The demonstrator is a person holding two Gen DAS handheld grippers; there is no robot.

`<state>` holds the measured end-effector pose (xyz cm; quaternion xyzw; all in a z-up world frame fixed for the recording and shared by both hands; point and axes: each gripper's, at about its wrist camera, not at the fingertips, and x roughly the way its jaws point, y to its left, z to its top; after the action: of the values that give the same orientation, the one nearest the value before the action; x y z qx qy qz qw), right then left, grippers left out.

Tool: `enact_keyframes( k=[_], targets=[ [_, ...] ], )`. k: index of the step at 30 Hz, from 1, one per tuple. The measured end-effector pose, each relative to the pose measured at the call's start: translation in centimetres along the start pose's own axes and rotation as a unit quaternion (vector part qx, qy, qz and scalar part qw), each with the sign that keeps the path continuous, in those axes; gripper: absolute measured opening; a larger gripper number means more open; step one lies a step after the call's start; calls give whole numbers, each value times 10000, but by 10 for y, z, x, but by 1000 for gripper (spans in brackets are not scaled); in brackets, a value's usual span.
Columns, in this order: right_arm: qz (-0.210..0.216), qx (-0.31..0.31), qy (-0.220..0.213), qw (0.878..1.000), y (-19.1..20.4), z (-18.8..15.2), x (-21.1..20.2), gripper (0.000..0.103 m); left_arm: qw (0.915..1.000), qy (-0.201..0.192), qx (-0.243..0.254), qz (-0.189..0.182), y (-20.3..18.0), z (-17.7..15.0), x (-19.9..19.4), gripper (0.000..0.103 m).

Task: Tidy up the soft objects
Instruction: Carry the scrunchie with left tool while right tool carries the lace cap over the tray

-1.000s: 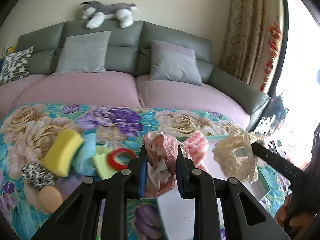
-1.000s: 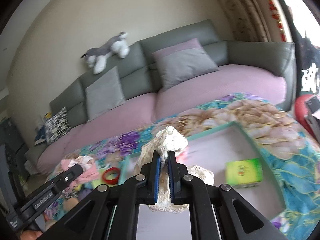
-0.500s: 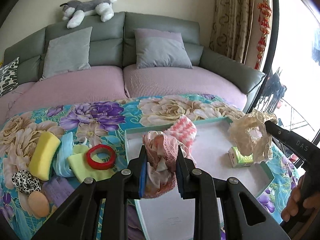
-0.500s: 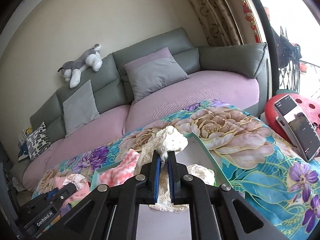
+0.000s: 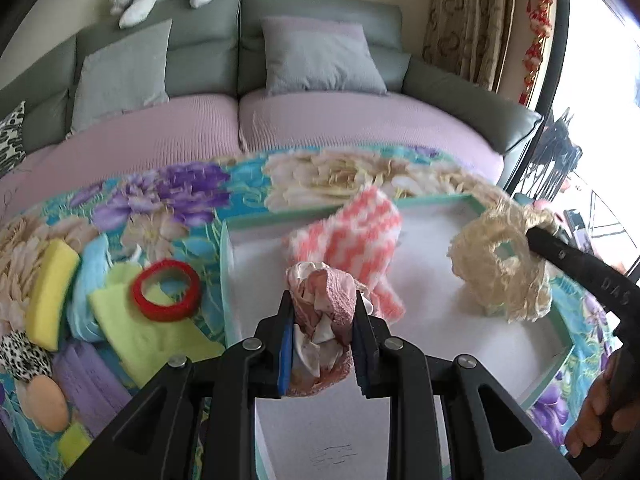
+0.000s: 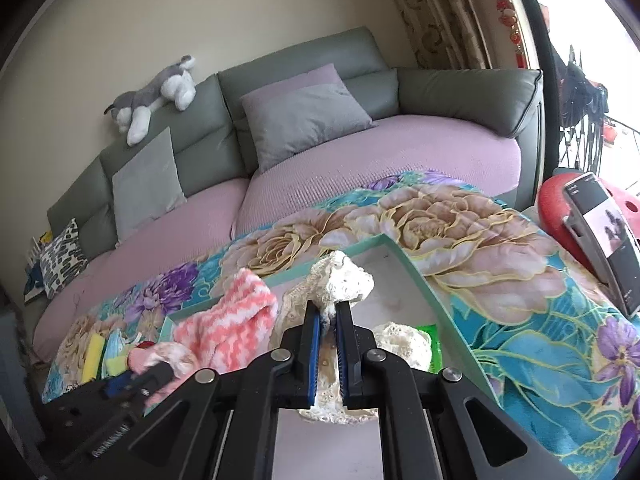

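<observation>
Over tray [image 5: 432, 208], left claw [image 5: 322, 344] clamps pink lace bundle [image 5: 324, 308].

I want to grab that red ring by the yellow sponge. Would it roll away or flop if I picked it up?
The red ring lies flat on a green cloth, so it probably won't roll unless stood on edge. It holds a neat round shape, so it likely stays fairly stiff, though it may squash a little. It looks light.

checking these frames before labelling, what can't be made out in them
- Small green packet in the teal-rimmed tray: right wrist view, mostly behind the cream lace fabric; print unreadable.
- Same packet: left wrist view, completely hidden behind the lace.
- Pink-and-white striped knit cloth: left wrist view, motion-blurred.
- Phone screen: right wrist view, too small.
</observation>
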<state>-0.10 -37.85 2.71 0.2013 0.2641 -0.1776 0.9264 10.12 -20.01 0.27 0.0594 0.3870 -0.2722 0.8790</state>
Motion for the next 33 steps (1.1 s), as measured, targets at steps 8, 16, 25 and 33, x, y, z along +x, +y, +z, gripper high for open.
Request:
enact_keyframes(
  k=[8,16,25,33],
  targets=[
    [22,-133,334,9994,8,-7,17,10,9994,325,-86,-56,4,-12,21,26],
    [-115,-147,771,9968,10,-17,34,12,9984,536,-148,-48,7,-17,30,26],
    [-199,-154,972,9949,10,-22,41,12,9982,566,-180,-77,9,-16,31,28],
    [-308,-332,1041,9935,16,-22,41,14,9982,563,-167,-111,8,-14,26,29]
  ],
)
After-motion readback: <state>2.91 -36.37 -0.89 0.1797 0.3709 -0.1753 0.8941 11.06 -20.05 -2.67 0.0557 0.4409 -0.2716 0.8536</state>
